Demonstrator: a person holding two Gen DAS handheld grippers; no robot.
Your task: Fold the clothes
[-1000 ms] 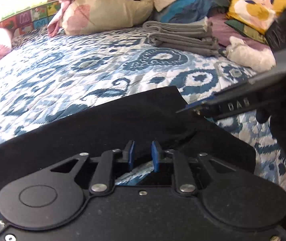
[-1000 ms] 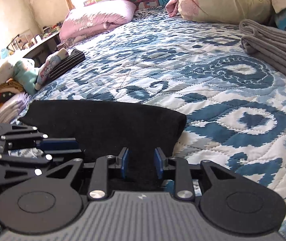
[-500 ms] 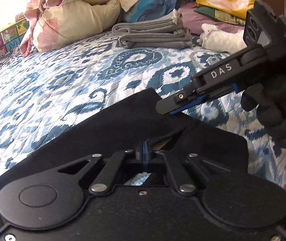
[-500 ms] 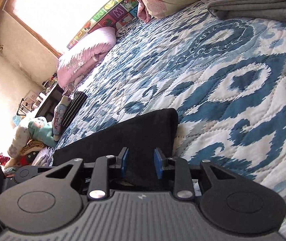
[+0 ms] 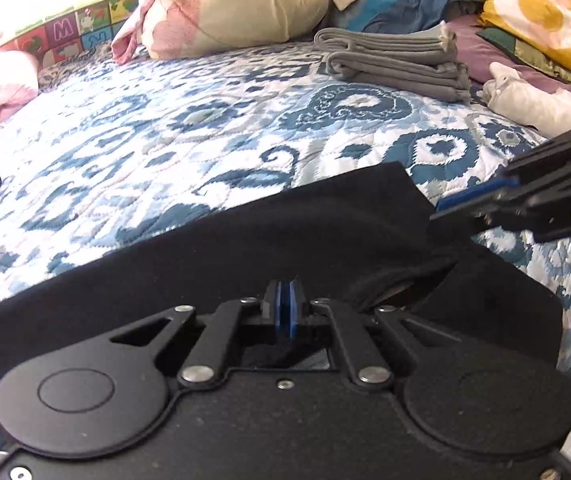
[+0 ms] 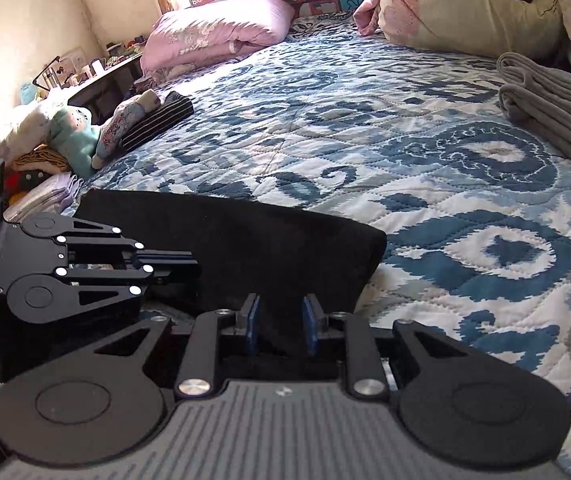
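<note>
black garment (image 5: 245, 248) spread flat on the blue-and-white quilt (image 5: 205, 128), long folded edge running from 9 toward 2 o'clock in the left wrist view. left gripper (image 5: 284, 312) pressed together at the near hem, seemingly pinching the cloth, likely to anchor or lift that edge; cloth between the pads not clearly visible. right gripper (image 6: 280, 326) spread apart, straddling black fabric near the garment's corner at 3 o'clock, probably lining up a second grip. stack of folded grey cloths (image 5: 393, 64) parked at 1 o'clock, well apart, leaving working room on the quilt.
</note>
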